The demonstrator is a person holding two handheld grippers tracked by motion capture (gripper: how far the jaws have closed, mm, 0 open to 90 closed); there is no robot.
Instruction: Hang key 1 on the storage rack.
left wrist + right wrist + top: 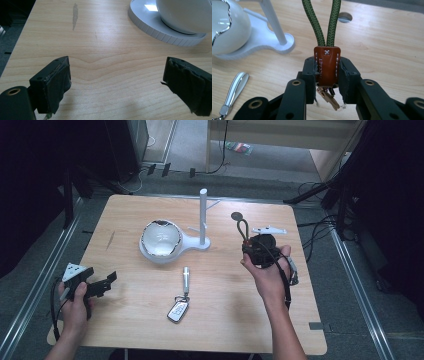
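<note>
My right gripper (327, 68) is shut on the brown leather tab (326, 65) of a keychain. Its green cord loop (324, 22) sticks out beyond the jaws, and small keys (329, 98) hang under the tab. In the high view this gripper (250, 243) is held above the table's right half, cord loop (243, 227) pointing away from me. My left gripper (102, 282) rests near the front left corner, open. Its pads (58, 82) stand wide apart over bare wood.
A white stand (203, 217) with a pole and side pegs rises mid-table, with a white bowl (160, 239) on its base. A car key fob on a silver strap (180, 306) lies near the front centre. A round hole (237, 215) marks the tabletop.
</note>
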